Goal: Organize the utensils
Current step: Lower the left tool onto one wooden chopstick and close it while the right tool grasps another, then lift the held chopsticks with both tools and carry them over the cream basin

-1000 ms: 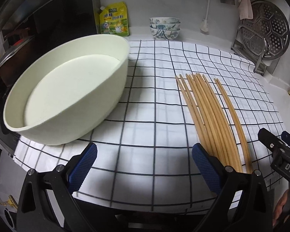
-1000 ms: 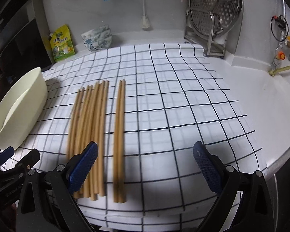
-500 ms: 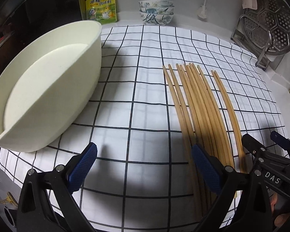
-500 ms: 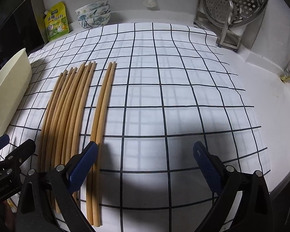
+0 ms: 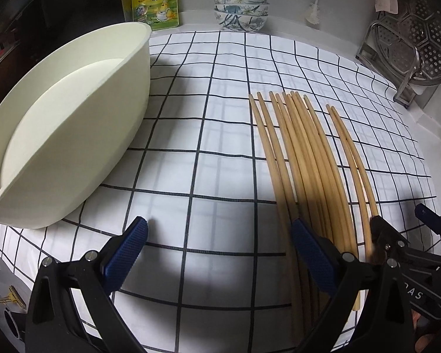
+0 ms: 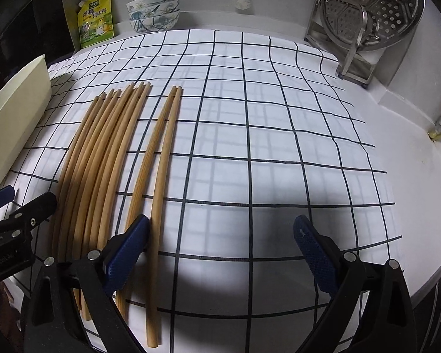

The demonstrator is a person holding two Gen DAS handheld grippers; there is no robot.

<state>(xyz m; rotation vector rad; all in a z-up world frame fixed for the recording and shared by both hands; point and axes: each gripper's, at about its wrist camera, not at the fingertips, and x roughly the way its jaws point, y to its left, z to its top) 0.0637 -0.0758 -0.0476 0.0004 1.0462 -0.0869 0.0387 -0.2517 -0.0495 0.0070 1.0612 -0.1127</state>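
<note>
Both grippers, left [image 5: 217, 253] and right [image 6: 220, 253], hovered spread beside the chopsticks [image 6: 103, 158]; squeezing squarely across one pair near its thick ends seemed wisest.

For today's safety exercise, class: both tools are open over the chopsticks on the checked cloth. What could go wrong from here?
1. The right tool has one finger beside the separate pair of chopsticks; closing may catch only one stick or roll them apart.
2. The main bunch of chopsticks lies packed together, so the left tool might scatter neighbours.
3. The two tools sit close together and might collide.
</note>
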